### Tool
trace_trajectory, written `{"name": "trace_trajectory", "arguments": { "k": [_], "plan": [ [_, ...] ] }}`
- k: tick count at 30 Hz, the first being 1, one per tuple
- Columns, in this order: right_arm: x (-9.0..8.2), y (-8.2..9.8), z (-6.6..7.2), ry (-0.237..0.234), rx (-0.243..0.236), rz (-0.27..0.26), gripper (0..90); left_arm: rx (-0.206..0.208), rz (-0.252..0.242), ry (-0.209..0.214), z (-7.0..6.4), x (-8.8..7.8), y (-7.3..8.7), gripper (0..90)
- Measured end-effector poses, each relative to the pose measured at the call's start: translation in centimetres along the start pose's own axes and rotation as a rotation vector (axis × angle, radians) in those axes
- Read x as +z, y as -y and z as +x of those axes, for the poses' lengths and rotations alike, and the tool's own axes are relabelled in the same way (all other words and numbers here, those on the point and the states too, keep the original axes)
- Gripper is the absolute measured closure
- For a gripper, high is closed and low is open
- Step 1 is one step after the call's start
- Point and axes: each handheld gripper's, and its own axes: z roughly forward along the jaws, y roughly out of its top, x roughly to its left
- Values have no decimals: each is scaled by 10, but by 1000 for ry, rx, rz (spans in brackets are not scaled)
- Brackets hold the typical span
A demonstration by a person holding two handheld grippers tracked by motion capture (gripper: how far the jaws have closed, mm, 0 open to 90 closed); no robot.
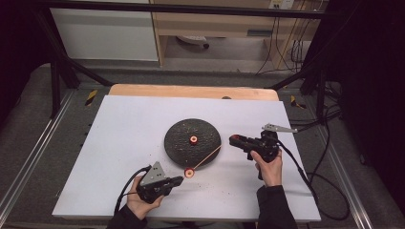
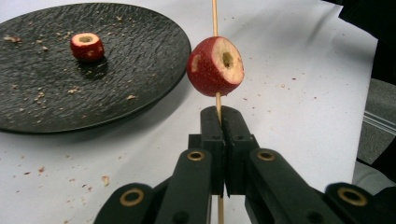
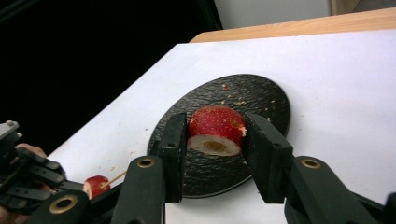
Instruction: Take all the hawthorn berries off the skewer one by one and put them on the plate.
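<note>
Your left tongs (image 2: 223, 140) are clamped on the wooden skewer (image 2: 215, 18), with one cored hawthorn (image 2: 215, 66) already threaded just above them, beside the black plate (image 2: 140, 88). Your right tongs (image 3: 215, 149) pinch a second cored hawthorn berry (image 3: 216, 130) over that plate. Line its core hole up with the skewer's free tip, keep the stick steady, and push straight along it, not sideways.

The desk (image 1: 124, 143) was covered by a white sheet, with a wooden edge exposed at the far side. A black plate (image 1: 192, 141) was placed near its centre, and crumbs were scattered around it.
</note>
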Motion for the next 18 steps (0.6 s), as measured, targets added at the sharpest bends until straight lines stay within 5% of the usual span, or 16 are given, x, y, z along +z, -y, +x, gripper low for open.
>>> {"name": "trace_trajectory", "arguments": {
  "k": [18],
  "plan": [
    [26,-25,12,60,-75,57,615,-85,-26,-92,27,-18,3,883]
  ]
}}
